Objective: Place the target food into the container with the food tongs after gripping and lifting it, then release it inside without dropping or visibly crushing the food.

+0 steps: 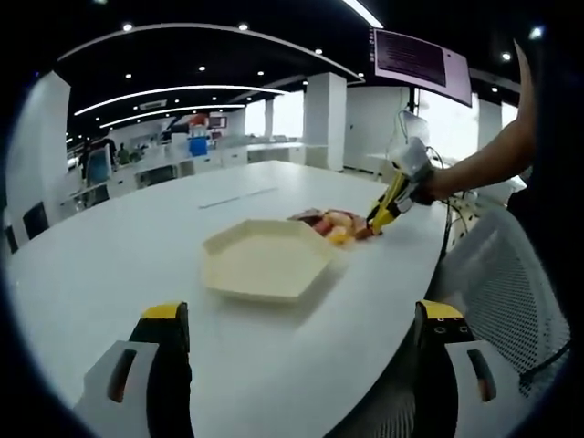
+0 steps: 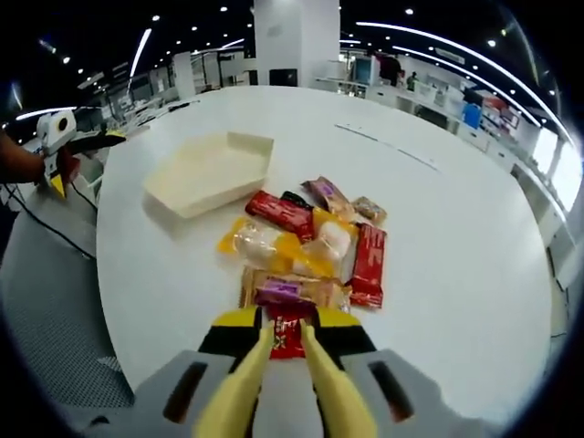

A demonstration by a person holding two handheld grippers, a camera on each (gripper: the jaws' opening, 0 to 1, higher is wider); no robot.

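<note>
A cream hexagonal tray (image 1: 265, 260) (image 2: 210, 169) lies on the white table (image 1: 119, 246). Beside it is a pile of wrapped snacks (image 1: 333, 224) (image 2: 310, 246): red, yellow and brown packets. My right gripper (image 2: 290, 330) is shut on yellow food tongs (image 2: 315, 383), whose tips straddle a small red packet (image 2: 288, 342) at the near edge of the pile. In the left gripper view a hand holds that right gripper (image 1: 399, 190) with the tongs (image 1: 383, 215) down at the pile. My left gripper (image 1: 304, 315) stands open and holds nothing, short of the tray.
The table's rounded edge (image 2: 114, 301) runs close to the pile. A mesh office chair (image 1: 511, 292) stands next to it. The left gripper (image 2: 73, 160), held in a hand, is off the table's far side in the right gripper view. Desks and pillars fill the background.
</note>
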